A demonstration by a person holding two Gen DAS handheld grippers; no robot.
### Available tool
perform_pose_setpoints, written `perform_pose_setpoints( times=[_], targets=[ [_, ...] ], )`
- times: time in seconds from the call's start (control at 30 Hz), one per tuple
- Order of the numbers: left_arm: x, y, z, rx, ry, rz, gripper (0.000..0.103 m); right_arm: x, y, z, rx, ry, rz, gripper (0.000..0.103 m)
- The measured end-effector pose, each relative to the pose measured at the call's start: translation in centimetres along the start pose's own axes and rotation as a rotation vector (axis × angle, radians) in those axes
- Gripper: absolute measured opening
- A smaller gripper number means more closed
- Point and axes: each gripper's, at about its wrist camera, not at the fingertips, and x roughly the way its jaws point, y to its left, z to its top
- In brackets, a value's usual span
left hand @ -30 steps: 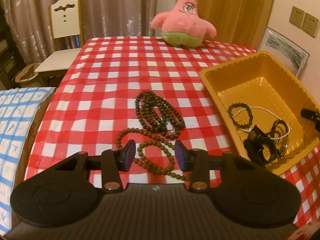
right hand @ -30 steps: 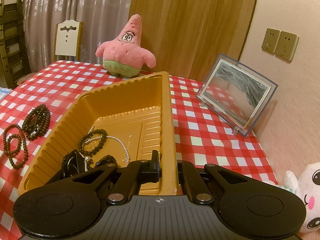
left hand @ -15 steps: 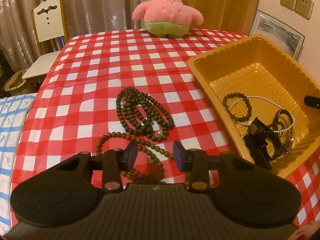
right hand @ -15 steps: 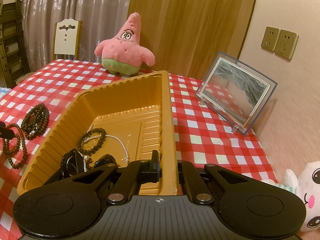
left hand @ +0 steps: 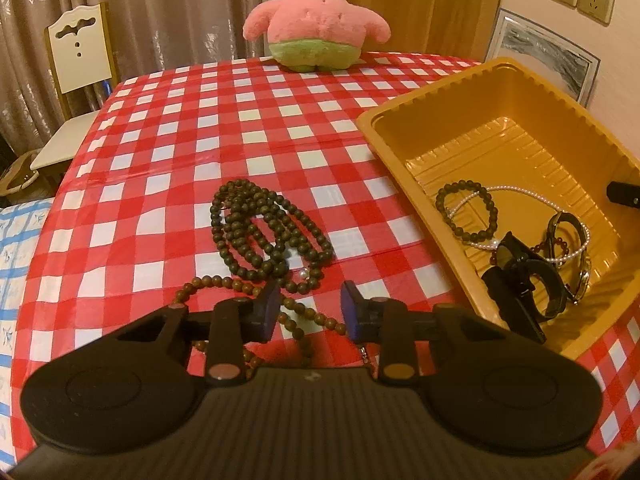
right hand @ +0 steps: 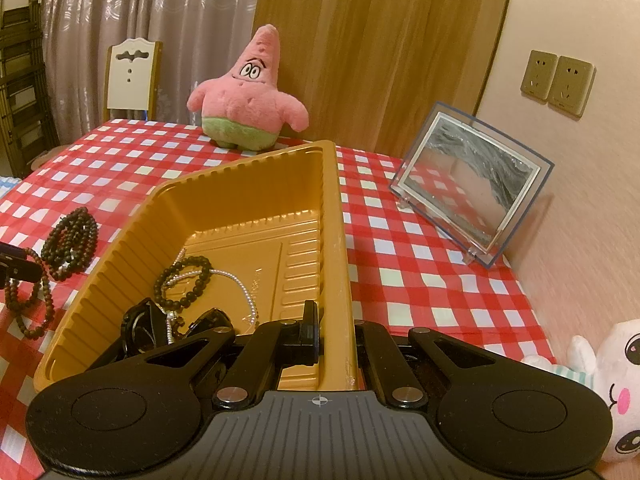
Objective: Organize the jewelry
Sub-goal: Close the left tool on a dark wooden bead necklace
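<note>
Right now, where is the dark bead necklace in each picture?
Left wrist view: the dark bead necklace lies coiled on the checked cloth in the middle, left of the yellow tray.
Right wrist view: the necklace is at the far left edge, left of the tray.
Shared landmark: the pink plush star at the table's far end.

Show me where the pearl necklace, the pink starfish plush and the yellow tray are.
pearl necklace [left hand: 516, 189], left wrist view, strand on tray floor
pink starfish plush [right hand: 245, 110], right wrist view, belly
yellow tray [right hand: 256, 166], right wrist view, far rim
</note>
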Motion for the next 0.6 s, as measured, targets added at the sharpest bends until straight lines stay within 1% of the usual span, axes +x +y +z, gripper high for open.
perform_pose_setpoints(
  times=[0.1,0.3,0.4,0.47,0.6],
  targets=[
    [0.4,0.1,0.0,0.001,0.002,-0.002,0.028,0.0,0.0,0.0,0.0,0.001,0.0,0.003],
    [1.2,0.1,0.2,0.002,0.004,0.005,0.019,0.0,0.0,-0.1,0.001,0.002,-0.001,0.003],
    [1.9,0.1,0.3,0.007,0.004,0.011,0.018,0.0,-0.2,-0.3,0.003,0.005,-0.003,0.003],
    [2.4,0.2,0.4,0.006,0.007,0.013,0.015,0.0,-0.3,-0.3,0.004,0.007,-0.003,0.003],
    [3.1,0.3,0.8,0.004,0.005,0.012,0.014,0.1,-0.3,-0.3,0.004,0.009,-0.003,0.003]
  ],
)
